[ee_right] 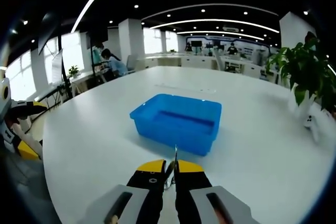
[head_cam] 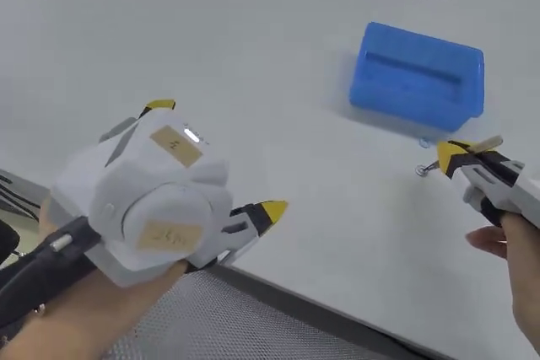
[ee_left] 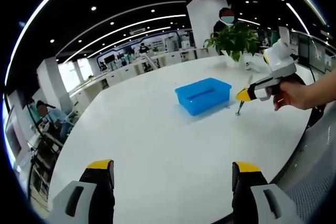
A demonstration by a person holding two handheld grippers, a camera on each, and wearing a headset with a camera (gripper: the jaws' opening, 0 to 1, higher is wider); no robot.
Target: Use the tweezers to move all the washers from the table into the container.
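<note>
**Washer (head_cam: 421, 171) at the tip of the tweezers (head_cam: 434, 164)**

Nearest me, my left gripper (head_cam: 218, 157) hangs at the table (head_cam: 253, 40) edge, jaws wide apart. At three o'clock from it, my right gripper (head_cam: 454, 156) is clamped on the tweezers — tip at the washer. The blue container (head_cam: 418, 73) sits just beyond, at twelve o'clock.

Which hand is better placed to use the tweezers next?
Right. Its hand-held gripper is shut on the tweezers, close beside the blue container. The left hand-held gripper is open, empty and farther away.
</note>
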